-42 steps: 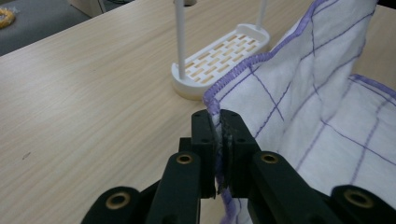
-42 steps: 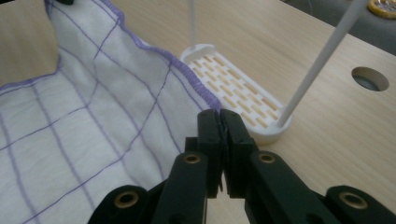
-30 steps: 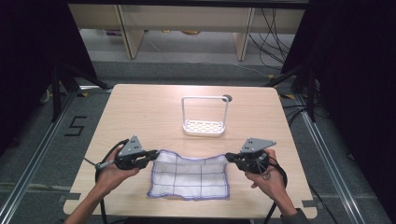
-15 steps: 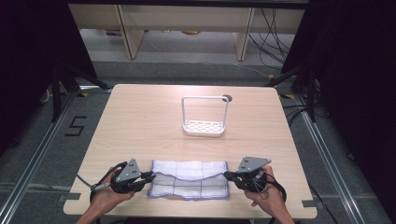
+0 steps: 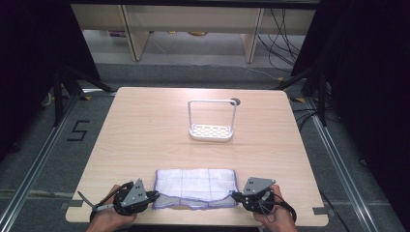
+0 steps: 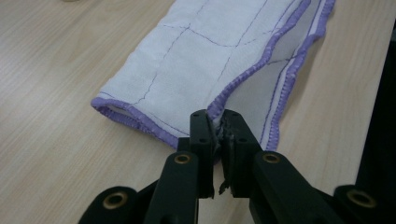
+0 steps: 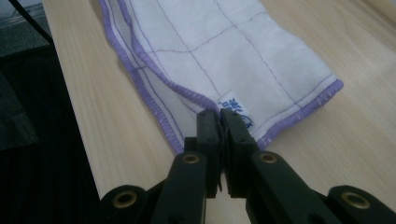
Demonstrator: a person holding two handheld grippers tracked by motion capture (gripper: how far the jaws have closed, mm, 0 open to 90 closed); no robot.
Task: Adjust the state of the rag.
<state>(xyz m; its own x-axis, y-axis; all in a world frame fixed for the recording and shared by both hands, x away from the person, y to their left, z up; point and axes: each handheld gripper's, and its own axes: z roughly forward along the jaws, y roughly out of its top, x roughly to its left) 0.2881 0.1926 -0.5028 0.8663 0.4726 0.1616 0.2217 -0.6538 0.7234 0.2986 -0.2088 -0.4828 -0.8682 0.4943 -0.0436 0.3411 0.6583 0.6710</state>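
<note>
A white cloth [image 5: 196, 187] with purple hem and a stitched grid lies near the six o'clock edge of the worktop [image 5: 145, 125], folded over on itself into a long band. The left gripper [image 5: 153, 195] sits at the cloth's eight o'clock corner and the right gripper [image 5: 235, 195] at its four o'clock corner.

In the left gripper view the jaws are pinched together on the purple hem of the upper layer [image 6: 243, 77], with the lower layer lying flat beneath it. In the right gripper view the jaws are likewise clamped on a hem corner just beside the small printed label [image 7: 236, 106]. So both grippers grip the cloth, neither one stands open.

As a judgement, the first fold looks nearly complete: the far edge sits doubled toward the near edge, though the upper hem does not line up exactly with the lower one. What seems left is to set the corners down, let go, and perhaps fold the band again crosswise.

At twelve o'clock from the cloth, well apart, a white wire rack [image 5: 212, 121] stands upright and untouched.
</note>
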